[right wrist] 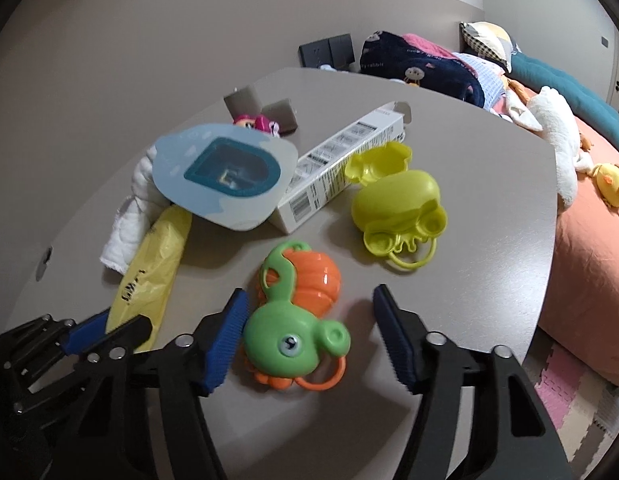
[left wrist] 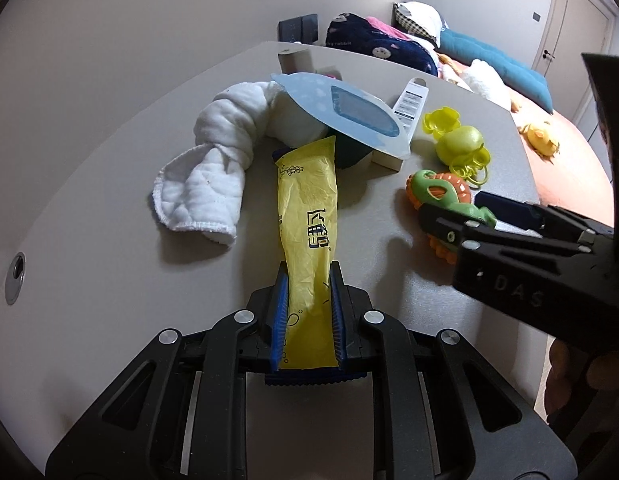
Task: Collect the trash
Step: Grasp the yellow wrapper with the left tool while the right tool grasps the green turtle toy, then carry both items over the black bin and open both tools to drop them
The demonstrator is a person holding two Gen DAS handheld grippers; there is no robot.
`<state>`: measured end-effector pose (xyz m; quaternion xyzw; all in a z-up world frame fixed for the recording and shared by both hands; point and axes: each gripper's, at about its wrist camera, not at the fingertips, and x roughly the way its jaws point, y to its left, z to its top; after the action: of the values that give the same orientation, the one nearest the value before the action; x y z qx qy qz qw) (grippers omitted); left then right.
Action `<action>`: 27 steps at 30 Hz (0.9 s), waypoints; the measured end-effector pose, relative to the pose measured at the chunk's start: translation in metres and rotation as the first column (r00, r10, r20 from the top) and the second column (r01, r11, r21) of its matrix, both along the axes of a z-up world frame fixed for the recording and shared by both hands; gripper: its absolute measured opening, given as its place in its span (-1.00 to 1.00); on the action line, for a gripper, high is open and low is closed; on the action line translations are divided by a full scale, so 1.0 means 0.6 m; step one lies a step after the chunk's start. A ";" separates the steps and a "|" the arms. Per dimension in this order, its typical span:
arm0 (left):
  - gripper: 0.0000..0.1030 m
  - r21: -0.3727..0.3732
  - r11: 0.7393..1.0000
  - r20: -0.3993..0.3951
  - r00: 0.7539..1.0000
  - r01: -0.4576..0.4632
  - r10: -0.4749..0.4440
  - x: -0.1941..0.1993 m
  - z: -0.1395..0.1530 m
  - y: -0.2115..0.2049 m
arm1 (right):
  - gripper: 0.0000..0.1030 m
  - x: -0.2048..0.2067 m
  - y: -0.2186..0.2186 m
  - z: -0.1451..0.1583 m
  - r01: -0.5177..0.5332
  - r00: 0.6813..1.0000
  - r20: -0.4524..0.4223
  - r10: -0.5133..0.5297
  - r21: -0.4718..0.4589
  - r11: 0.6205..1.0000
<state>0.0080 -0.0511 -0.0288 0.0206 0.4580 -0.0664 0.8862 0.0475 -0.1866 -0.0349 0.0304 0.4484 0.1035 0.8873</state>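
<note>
A long yellow plastic wrapper (left wrist: 307,216) lies on the grey table (left wrist: 109,220). My left gripper (left wrist: 308,276) is shut on its near end, blue pads pressing both sides. The wrapper also shows in the right wrist view (right wrist: 149,276), with the left gripper (right wrist: 105,328) on it. My right gripper (right wrist: 309,304) is open, its fingers standing on either side of a green and orange toy (right wrist: 293,320) without touching it. An empty blue blister pack (left wrist: 341,112) and a white carton box (right wrist: 341,160) lie beyond.
A rolled white cloth (left wrist: 213,160) lies left of the wrapper. A yellow-green toy case (right wrist: 401,204) sits right of the box. A small pink toy (right wrist: 257,122) and grey blocks are at the back. A bed (right wrist: 589,240) with pillows and soft toys borders the table's right edge.
</note>
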 end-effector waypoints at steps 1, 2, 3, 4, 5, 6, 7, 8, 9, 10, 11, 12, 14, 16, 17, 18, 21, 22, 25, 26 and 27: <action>-0.65 0.000 1.000 0.000 1.000 -0.001 0.001 -0.001 0.000 0.000 | 0.18 -0.001 0.003 -0.001 -0.001 1.000 0.003 0.001 -0.020 1.000; -0.65 0.001 1.000 0.000 1.000 -0.002 0.002 -0.002 0.000 -0.001 | 0.08 -0.003 0.004 -0.001 -0.004 1.000 0.004 0.004 -0.032 0.999; -0.65 0.002 1.000 0.000 1.000 -0.002 0.002 -0.003 0.000 -0.001 | -0.02 -0.004 0.004 -0.001 -0.009 1.000 0.005 0.009 -0.037 0.999; -0.65 0.002 1.000 -0.001 1.000 -0.002 0.002 -0.004 0.000 -0.001 | -0.04 -0.006 0.004 -0.001 -0.011 1.000 0.004 0.011 -0.037 0.999; -0.65 0.001 1.000 -0.002 1.000 -0.001 0.001 -0.006 0.000 -0.002 | -0.04 -0.008 0.002 -0.001 -0.014 1.000 0.000 0.014 -0.031 0.999; -0.65 0.001 1.000 -0.002 1.000 0.000 0.000 -0.005 0.001 -0.002 | -0.04 -0.011 0.000 -0.001 -0.014 1.000 -0.001 0.014 -0.031 0.999; -0.65 0.000 1.000 -0.001 1.000 0.000 0.000 -0.007 0.001 -0.003 | -0.04 -0.015 0.000 -0.001 -0.015 1.000 -0.001 0.015 -0.031 0.999; -0.65 -0.001 1.000 -0.001 1.000 0.001 -0.001 -0.007 0.002 -0.003 | -0.05 -0.018 -0.001 0.000 -0.016 1.000 0.000 0.016 -0.029 0.999; -0.65 -0.002 1.000 -0.001 1.000 0.003 -0.003 -0.011 0.003 -0.004 | -0.05 -0.022 -0.002 0.002 -0.016 1.000 0.001 0.016 -0.025 1.000; -0.65 -0.001 1.000 0.000 1.000 0.004 -0.004 -0.013 0.003 -0.004 | -0.05 -0.026 -0.003 0.004 -0.016 1.000 0.004 0.016 -0.021 1.000; -0.65 0.000 1.000 0.002 1.000 0.004 -0.004 -0.017 0.003 -0.003 | -0.05 -0.028 -0.005 0.006 -0.016 1.000 0.006 0.016 -0.020 1.000; -0.65 -0.001 1.000 0.002 1.000 0.005 -0.005 -0.021 0.005 -0.004 | -0.05 -0.032 -0.006 0.009 -0.016 1.000 0.009 0.016 -0.017 1.000; -0.65 0.002 1.000 0.004 1.000 0.005 -0.005 -0.028 0.006 -0.004 | -0.05 -0.041 -0.010 0.016 -0.015 1.000 0.017 0.015 -0.012 1.000; -0.65 0.001 1.000 0.008 1.000 0.000 0.000 -0.034 0.008 -0.005 | -0.05 -0.053 -0.015 0.024 -0.015 1.000 0.025 0.015 -0.010 1.000; -0.65 -0.002 1.000 0.010 1.000 0.000 0.000 -0.038 0.010 -0.006 | -0.05 -0.060 -0.017 0.028 -0.015 0.999 0.031 0.015 -0.011 1.000; -0.65 -0.001 1.000 0.013 1.000 0.002 -0.002 -0.041 0.012 -0.007 | -0.05 -0.067 -0.020 0.032 -0.013 0.999 0.037 0.014 -0.013 1.000; -0.65 0.001 1.000 0.027 1.000 0.016 -0.016 -0.055 0.020 -0.018 | -0.05 -0.084 -0.032 0.045 -0.007 0.998 0.055 0.007 -0.006 1.000; -0.65 0.004 1.000 0.031 0.999 0.019 -0.020 -0.059 0.023 -0.023 | -0.05 -0.089 -0.036 0.049 -0.004 0.998 0.061 0.004 -0.004 1.000; -0.65 0.005 0.999 0.049 0.998 0.035 -0.036 -0.069 0.035 -0.039 | -0.05 -0.105 -0.052 0.065 0.008 0.997 0.082 -0.008 0.000 1.000; -0.65 0.006 0.999 0.056 0.998 0.042 -0.042 -0.072 0.039 -0.046 | -0.05 -0.111 -0.059 0.070 0.014 0.996 0.090 -0.014 0.002 1.000; -0.65 0.005 0.999 0.060 0.997 0.046 -0.046 -0.074 0.042 -0.051 | -0.05 -0.116 -0.067 0.074 0.019 0.995 0.096 -0.019 0.004 1.000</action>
<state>-0.0366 -0.0815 -0.0036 0.0349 0.4308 -0.0853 0.8978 -0.0222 -0.2270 0.0098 0.0310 0.4049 0.0970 0.9087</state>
